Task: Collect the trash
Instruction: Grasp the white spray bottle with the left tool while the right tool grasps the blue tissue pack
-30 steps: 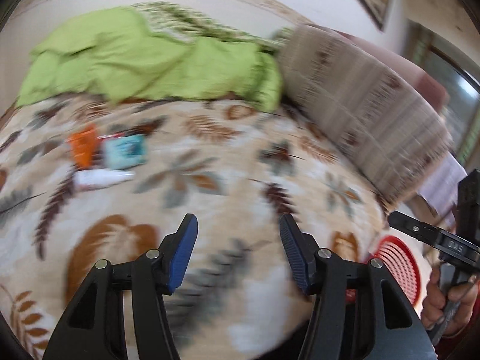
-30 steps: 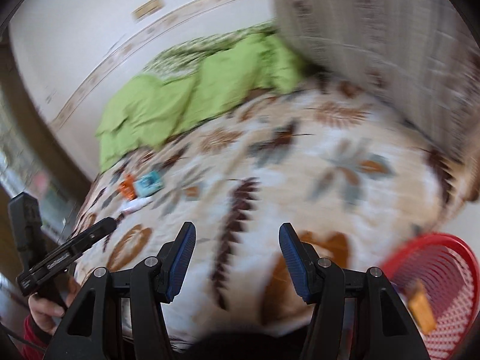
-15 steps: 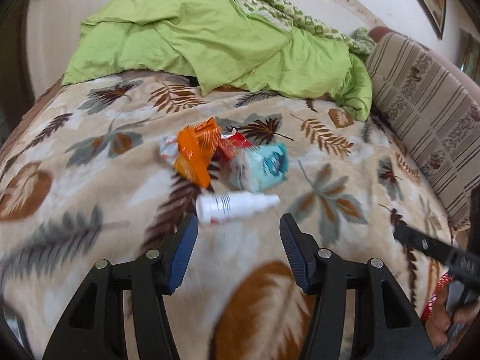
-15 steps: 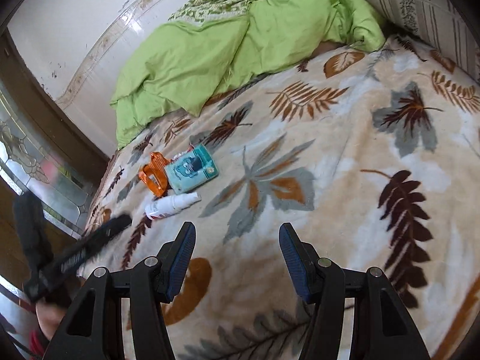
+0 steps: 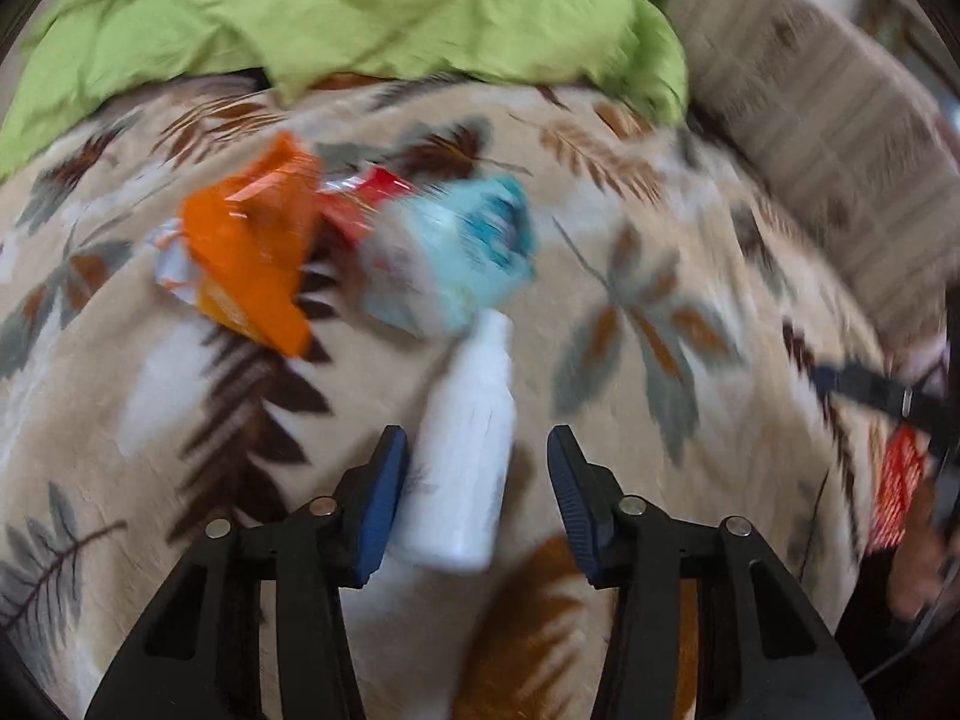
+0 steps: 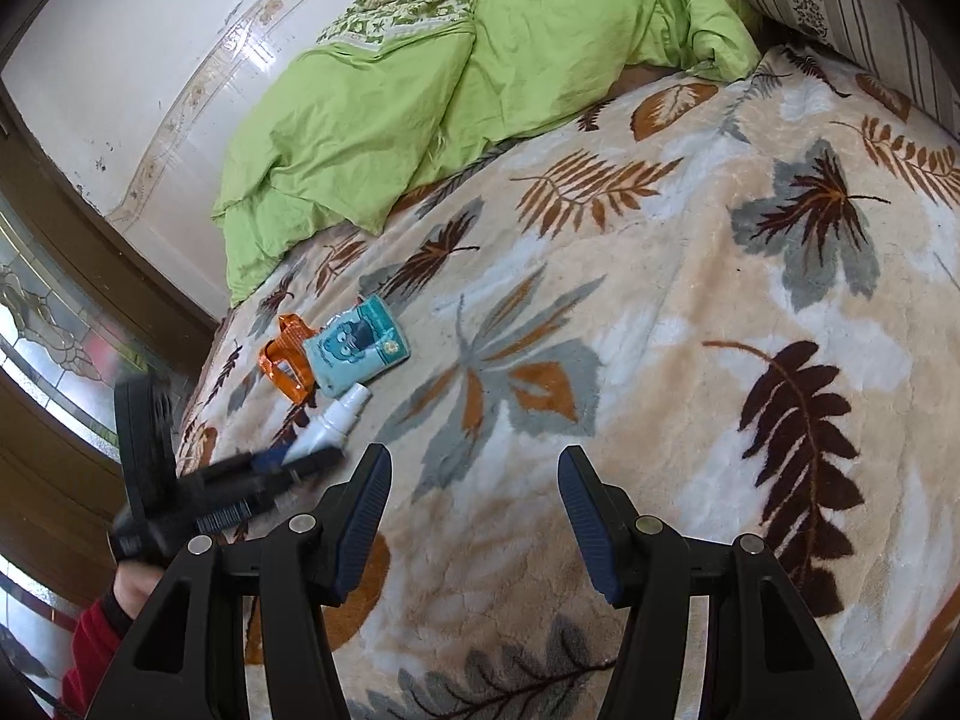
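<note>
While no label reads legibly, orange crinkled foil wrapper (image 5: 252, 252) lies left of white plastic spray bottle (image 5: 465, 450); pale-blue printed pouch (image 5: 450, 264) touches its nozzle. Left gripper (image 5: 474, 480), closing, brackets bottle, left pad touching. Right gripper (image 6: 474, 510) half-open, empty.

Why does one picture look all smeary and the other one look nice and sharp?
Left wrist view: motion blur smears the white bottle, orange wrapper and blue packet. Right wrist view: the leaf blanket is crisp, only the left gripper is blurred, and glare shines on the wall. Both bend at the edges, fisheye style.
</note>
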A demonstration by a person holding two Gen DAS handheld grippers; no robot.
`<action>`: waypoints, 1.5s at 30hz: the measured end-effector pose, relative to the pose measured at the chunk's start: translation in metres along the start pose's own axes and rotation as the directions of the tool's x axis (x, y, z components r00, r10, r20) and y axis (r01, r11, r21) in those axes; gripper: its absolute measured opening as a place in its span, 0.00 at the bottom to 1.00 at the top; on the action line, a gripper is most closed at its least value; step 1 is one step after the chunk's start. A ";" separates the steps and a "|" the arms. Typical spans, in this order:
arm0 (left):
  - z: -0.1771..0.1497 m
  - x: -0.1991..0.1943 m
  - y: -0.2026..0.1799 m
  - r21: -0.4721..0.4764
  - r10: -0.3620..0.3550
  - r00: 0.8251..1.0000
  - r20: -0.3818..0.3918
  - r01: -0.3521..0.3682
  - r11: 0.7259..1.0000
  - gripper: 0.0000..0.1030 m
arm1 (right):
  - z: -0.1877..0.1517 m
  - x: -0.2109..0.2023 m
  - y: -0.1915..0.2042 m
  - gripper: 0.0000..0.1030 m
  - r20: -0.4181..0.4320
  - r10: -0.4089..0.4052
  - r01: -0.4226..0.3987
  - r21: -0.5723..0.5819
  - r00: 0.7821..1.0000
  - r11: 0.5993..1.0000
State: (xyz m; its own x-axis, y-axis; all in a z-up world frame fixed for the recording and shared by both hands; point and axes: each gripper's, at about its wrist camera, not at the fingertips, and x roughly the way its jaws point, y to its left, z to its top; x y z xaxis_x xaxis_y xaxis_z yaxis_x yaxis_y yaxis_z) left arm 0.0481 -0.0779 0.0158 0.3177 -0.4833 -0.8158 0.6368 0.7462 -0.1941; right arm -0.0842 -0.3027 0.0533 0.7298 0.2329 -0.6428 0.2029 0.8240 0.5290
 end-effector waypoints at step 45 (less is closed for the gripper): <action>-0.066 -0.109 0.044 -0.420 0.379 0.894 0.238 -0.257 0.871 0.28 | -0.006 0.096 0.090 0.37 -0.377 0.195 -0.269 -0.153 0.905 0.951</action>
State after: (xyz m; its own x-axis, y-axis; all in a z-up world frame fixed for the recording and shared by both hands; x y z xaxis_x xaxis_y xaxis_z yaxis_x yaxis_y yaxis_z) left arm -0.0048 0.0375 0.0601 0.6926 -0.2587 -0.6733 0.1780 0.9659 -0.1880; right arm 0.0000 -0.2030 0.0364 0.4538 0.5664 -0.6879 -0.1030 0.8002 0.5909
